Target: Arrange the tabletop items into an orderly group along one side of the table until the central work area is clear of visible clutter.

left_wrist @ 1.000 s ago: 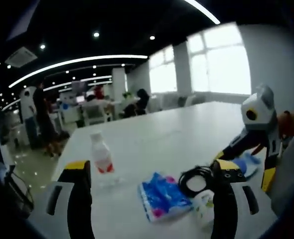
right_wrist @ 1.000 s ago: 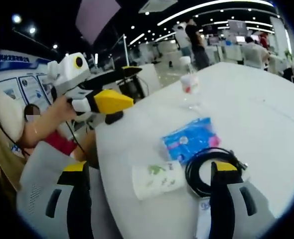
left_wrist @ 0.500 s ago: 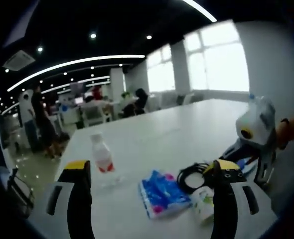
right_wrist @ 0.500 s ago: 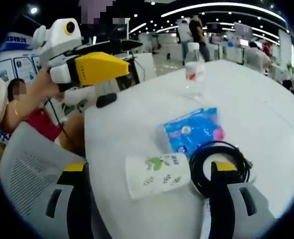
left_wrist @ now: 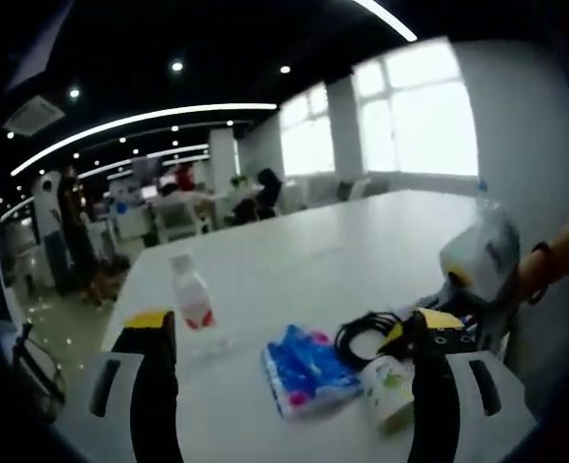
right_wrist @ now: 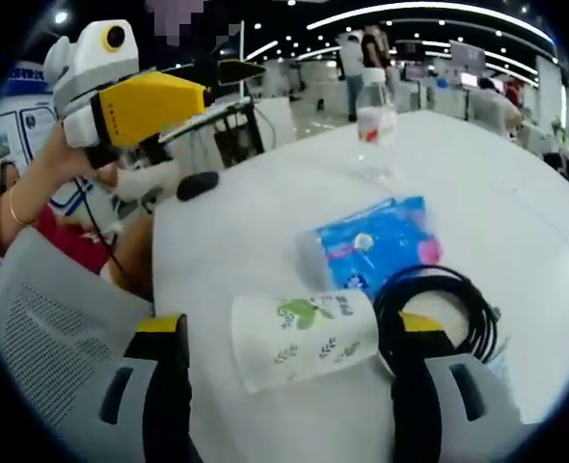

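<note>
A white paper cup (right_wrist: 299, 333) with a green leaf print lies on its side near the edge of the white table (right_wrist: 256, 231). My right gripper (right_wrist: 289, 330) is open, with a jaw on each side of the cup. Beyond the cup are a blue tissue pack (right_wrist: 376, 246), a coiled black cable (right_wrist: 444, 309) and a clear bottle (right_wrist: 375, 121) with a red label. My left gripper (left_wrist: 292, 328) is open over the table's near end, with nothing between its jaws. Ahead of it lie the tissue pack (left_wrist: 301, 371), cup (left_wrist: 389, 386), cable (left_wrist: 366, 336) and bottle (left_wrist: 192, 301).
A small black object (right_wrist: 198, 183) rests at the table edge. A grey mesh chair back (right_wrist: 43, 328) stands beside the table. The left gripper (right_wrist: 140, 96) hangs above that edge, held by a hand. The table's far half (left_wrist: 362, 241) is bare. People and desks fill the room behind.
My right gripper has moved in closer and lower, so the cup now lies between its jaws. The left gripper's view has shifted only slightly.
</note>
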The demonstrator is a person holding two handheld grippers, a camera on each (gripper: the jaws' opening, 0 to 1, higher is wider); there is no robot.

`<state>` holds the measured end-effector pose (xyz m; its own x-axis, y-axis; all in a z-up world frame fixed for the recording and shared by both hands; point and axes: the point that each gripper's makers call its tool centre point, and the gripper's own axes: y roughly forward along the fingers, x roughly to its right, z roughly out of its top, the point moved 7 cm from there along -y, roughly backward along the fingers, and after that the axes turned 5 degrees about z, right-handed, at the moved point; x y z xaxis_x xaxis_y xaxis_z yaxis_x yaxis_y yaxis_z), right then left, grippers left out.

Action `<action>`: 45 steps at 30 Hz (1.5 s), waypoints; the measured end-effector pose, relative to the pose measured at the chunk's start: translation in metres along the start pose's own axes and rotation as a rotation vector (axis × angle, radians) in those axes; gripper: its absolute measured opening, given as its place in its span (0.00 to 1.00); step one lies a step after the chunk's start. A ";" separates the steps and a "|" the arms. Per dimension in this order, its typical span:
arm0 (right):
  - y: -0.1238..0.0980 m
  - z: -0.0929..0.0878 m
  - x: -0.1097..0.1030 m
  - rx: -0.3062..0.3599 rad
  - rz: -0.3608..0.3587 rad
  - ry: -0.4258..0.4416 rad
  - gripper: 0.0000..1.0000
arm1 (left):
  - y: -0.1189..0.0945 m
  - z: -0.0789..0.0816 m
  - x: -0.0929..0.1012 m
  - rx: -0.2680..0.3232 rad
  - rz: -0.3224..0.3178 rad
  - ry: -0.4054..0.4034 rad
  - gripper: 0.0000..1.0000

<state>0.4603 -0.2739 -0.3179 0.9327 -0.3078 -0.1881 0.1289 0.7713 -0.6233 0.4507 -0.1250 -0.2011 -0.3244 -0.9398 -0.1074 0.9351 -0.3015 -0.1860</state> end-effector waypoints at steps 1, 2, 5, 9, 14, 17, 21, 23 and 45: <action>0.001 -0.001 0.001 -0.005 -0.003 -0.001 0.82 | -0.001 0.000 0.000 0.001 -0.001 -0.002 0.99; 0.001 -0.001 0.002 -0.006 -0.005 0.001 0.81 | -0.001 0.000 0.000 0.000 -0.002 -0.002 0.99; 0.001 -0.004 0.004 -0.011 -0.015 0.005 0.76 | -0.002 -0.001 0.000 -0.009 -0.002 0.008 0.99; 0.001 -0.007 0.005 -0.015 -0.012 0.016 0.70 | -0.005 -0.001 0.001 -0.010 -0.006 0.009 0.99; 0.000 -0.006 0.005 0.003 0.014 0.056 0.62 | -0.009 -0.004 0.000 -0.018 -0.005 0.003 0.99; 0.000 -0.007 0.005 0.003 0.015 0.058 0.62 | -0.010 -0.004 0.001 -0.019 -0.005 0.002 0.99; -0.002 -0.006 0.006 0.014 0.016 0.082 0.62 | -0.012 -0.005 0.001 -0.018 -0.004 0.002 0.99; -0.004 -0.004 0.007 0.026 0.019 0.098 0.61 | -0.013 -0.005 0.002 -0.018 -0.006 0.003 0.99; -0.035 0.015 0.029 0.303 0.095 0.571 0.61 | -0.011 0.000 0.015 0.000 -0.068 0.040 0.99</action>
<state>0.4883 -0.3017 -0.2899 0.6294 -0.4140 -0.6576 0.2223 0.9068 -0.3580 0.4355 -0.1356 -0.2007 -0.3923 -0.9102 -0.1331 0.9109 -0.3643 -0.1938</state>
